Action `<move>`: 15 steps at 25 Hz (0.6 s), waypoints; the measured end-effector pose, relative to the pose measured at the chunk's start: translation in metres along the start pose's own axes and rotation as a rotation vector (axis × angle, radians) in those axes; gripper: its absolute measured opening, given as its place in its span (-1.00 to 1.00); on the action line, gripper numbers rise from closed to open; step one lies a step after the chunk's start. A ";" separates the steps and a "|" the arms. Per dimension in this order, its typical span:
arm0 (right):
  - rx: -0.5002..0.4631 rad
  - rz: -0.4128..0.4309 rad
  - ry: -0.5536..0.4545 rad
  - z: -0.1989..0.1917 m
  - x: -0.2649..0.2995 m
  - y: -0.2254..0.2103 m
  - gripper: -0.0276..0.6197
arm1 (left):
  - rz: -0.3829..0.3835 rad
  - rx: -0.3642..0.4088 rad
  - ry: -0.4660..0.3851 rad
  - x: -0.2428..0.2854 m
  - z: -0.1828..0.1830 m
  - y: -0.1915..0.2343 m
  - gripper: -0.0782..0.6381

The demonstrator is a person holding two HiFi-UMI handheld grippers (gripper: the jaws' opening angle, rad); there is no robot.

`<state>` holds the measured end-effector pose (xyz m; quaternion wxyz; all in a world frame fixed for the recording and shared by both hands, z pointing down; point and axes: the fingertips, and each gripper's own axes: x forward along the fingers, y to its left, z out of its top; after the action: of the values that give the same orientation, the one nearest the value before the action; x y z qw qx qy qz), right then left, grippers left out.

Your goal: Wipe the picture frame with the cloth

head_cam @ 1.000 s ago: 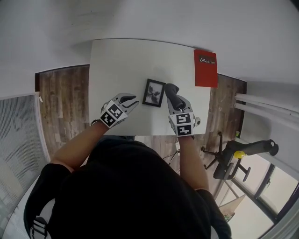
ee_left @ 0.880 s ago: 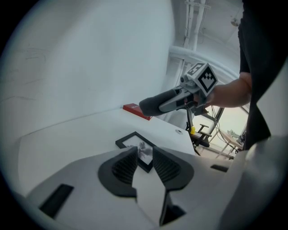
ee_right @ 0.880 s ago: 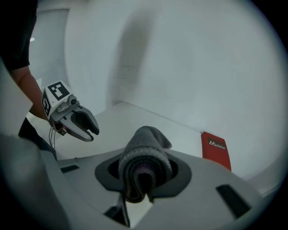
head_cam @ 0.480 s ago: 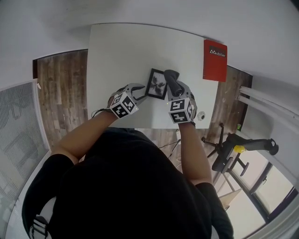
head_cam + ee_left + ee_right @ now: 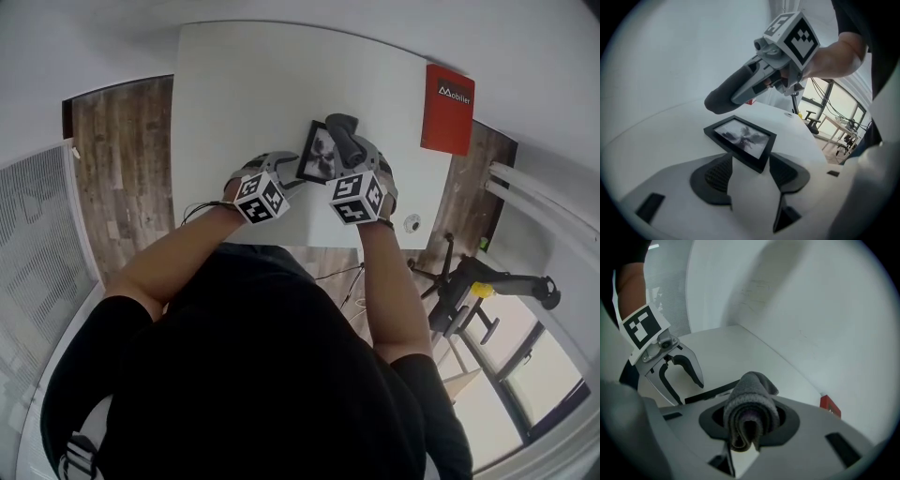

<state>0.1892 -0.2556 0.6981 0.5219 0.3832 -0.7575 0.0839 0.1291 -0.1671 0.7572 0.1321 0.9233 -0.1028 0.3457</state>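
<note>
- Table (image 5: 234, 94): white and rectangular; it carries every item below.
- Picture frame (image 5: 319, 153): black moulding round a grey print, lying flat and face up. It sits close to the table's near edge, right of that edge's middle. Its long axis runs from the near edge toward the far edge, tilted slightly.
- Left gripper (image 5: 287, 178): empty, with its jaws spreading apart. In the left gripper view the frame's (image 5: 740, 138) nearest corner points into the gap between the jaws (image 5: 750, 161), and neither pad presses on it. The frame lies directly ahead of this gripper and just beyond its tips, so it is the nearer of the two to that corner.
- Right gripper (image 5: 354, 161): clamped on the cloth (image 5: 751, 408), a grey roll sticking out past the jaws (image 5: 751, 423).
- Cloth, position: the left gripper view shows its free end (image 5: 717, 101) hanging above the frame's far side, with a gap below it. The head view places it over the frame's right edge.
- Judged next move: the left gripper steadies the frame by its near corner while the cloth comes down onto the glass. Strokes along the long axis would cover the most surface.
- Red booklet (image 5: 447, 110): at the table's far right corner, well apart from the frame.
</note>
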 end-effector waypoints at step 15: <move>-0.142 0.047 0.052 -0.004 0.039 0.024 -0.59 | 0.060 0.084 0.063 0.015 -0.010 -0.003 -0.04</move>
<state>0.1697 -0.2564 0.7396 0.5650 0.3252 -0.7565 0.0520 0.1352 -0.1624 0.7743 0.0858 0.9133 -0.1113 0.3822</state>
